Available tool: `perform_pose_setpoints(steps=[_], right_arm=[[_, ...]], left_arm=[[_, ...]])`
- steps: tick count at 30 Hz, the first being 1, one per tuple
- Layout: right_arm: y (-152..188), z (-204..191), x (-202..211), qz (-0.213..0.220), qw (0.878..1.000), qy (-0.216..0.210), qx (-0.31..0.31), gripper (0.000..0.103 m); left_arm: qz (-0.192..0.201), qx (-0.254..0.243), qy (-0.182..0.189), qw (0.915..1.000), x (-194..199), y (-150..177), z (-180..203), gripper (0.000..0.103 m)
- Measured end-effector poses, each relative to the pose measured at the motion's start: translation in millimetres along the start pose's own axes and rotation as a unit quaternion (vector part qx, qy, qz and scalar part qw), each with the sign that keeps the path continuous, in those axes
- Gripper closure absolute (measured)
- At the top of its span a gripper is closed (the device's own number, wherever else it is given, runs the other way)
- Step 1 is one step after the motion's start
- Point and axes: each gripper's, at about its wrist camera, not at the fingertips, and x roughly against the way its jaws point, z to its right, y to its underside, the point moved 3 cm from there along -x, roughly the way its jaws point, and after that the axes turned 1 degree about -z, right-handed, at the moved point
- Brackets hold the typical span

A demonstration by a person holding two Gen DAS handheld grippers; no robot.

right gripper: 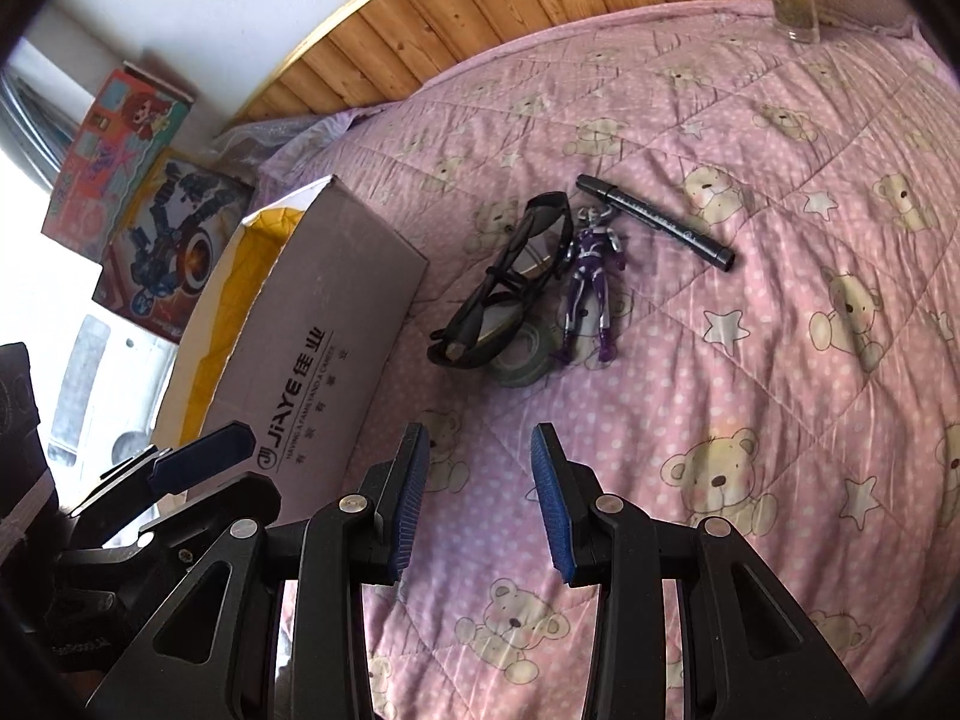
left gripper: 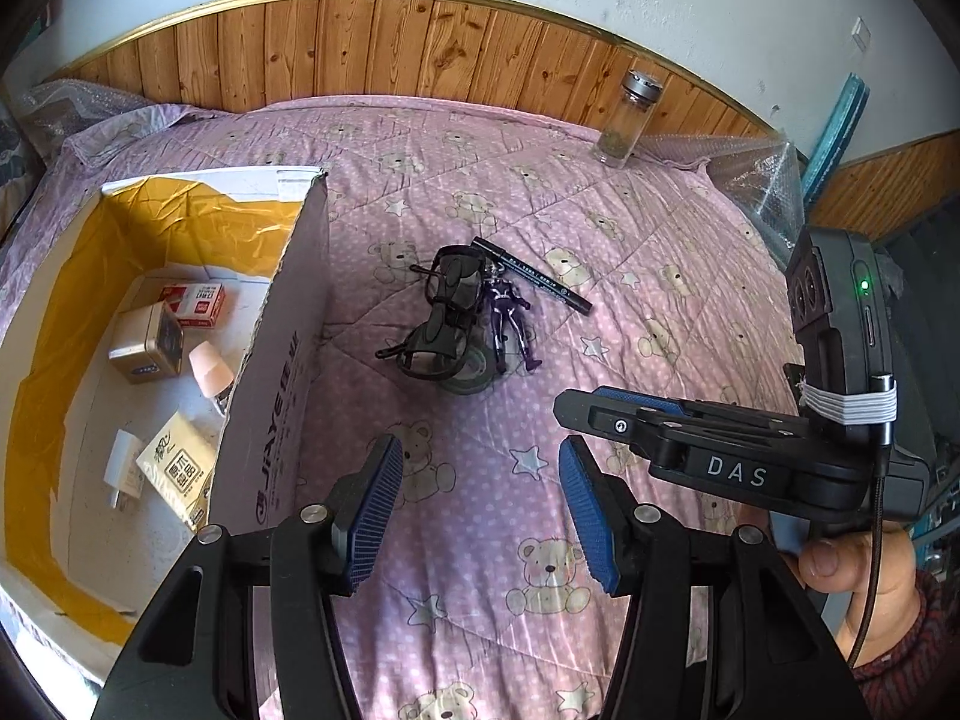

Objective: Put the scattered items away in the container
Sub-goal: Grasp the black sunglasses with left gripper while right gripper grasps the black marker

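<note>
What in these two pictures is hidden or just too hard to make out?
- Tape roll: mostly covered by the goggles in both views.
- Cardboard box: right wrist view shows only its outer wall, contents hidden.
- Glass bottle: top cut off by the right wrist picture's upper edge.
- Marker: print too small to read.
- Small packets in the box: partly behind the box wall, left wrist view.

I see a pink quilt (right gripper: 750, 360) dotted white, printed with cream bears and stars. On it lie black glasses (right gripper: 510, 282), a purple-and-silver figure (right gripper: 591, 276) and a black marker (right gripper: 654, 219). The grey box (left gripper: 282, 372) is lined yellow. My claw pads (left gripper: 375, 510) are blue.
</note>
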Motion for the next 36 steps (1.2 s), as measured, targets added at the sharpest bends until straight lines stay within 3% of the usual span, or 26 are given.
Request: perform_pose_setpoints(steps=[6, 15, 24, 32, 36], right_arm=[[-16.8, 22.2, -5.5, 0.005, 1.000, -0.001, -0.020, 0.064], [-58.2, 56.7, -13.1, 0.016, 0.999, 0.035, -0.009, 0.064], [-95.2, 77.7, -45.4, 0.001, 0.996, 0.078, 0.048, 0.064], [-105.4, 87.0, -88.4, -0.030, 0.986, 0.119, 0.112, 0.064], [-107.7, 84.0, -95.7, -0.022, 0.981, 0.129, 0.146, 0.066]], left_arm=[[-0.007, 0.005, -0.002, 1.0000, -27.9, -26.8, -0.1, 0.043], [-0.032, 0.009, -0.008, 0.9994, -84.6, -59.8, -0.3, 0.042], [-0.061, 0.017, -0.022, 0.9977, -140.2, -78.8, -13.3, 0.042], [-0.092, 0.030, -0.031, 0.9948, -185.2, -77.7, -26.9, 0.042], [-0.080, 0.037, -0.035, 0.9955, -190.2, -81.6, -33.0, 0.041]])
